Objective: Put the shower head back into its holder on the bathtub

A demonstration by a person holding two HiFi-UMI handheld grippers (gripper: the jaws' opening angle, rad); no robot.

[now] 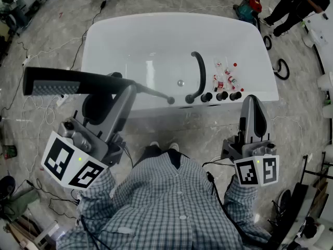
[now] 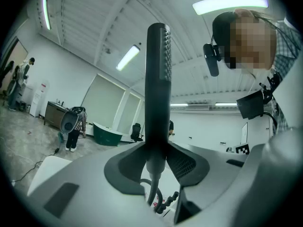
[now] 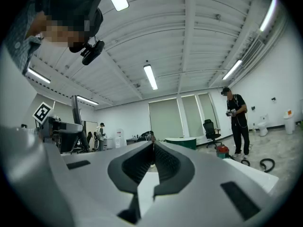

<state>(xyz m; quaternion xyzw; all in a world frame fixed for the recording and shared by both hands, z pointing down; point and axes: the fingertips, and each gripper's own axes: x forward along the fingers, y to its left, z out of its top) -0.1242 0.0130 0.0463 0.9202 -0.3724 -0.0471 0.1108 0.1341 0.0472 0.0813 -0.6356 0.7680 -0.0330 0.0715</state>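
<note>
Left gripper (image 1: 125, 90) clamped on shower head (image 1: 62, 82) handle; head juts left, near side of bathtub (image 1: 119, 35), not yet in holder. Risk: long head levers, twists in pads. Handle end could clip tap knobs (image 1: 221, 95) and topple small bottles (image 1: 226, 78). Right gripper (image 1: 253, 113) closed, empty, no backup.

One bathtub (image 1: 156, 27); one shower head (image 1: 57, 82); left tongs (image 1: 120, 85), right tongs (image 1: 251, 102): two.

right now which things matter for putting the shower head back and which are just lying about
For the job: shower head, held in the left gripper; its hose; bathtub; black fittings on the rim, likely including the holder.
Lying about: small bottles on the rim; red vacuum on the floor; right gripper, shut and empty.
</note>
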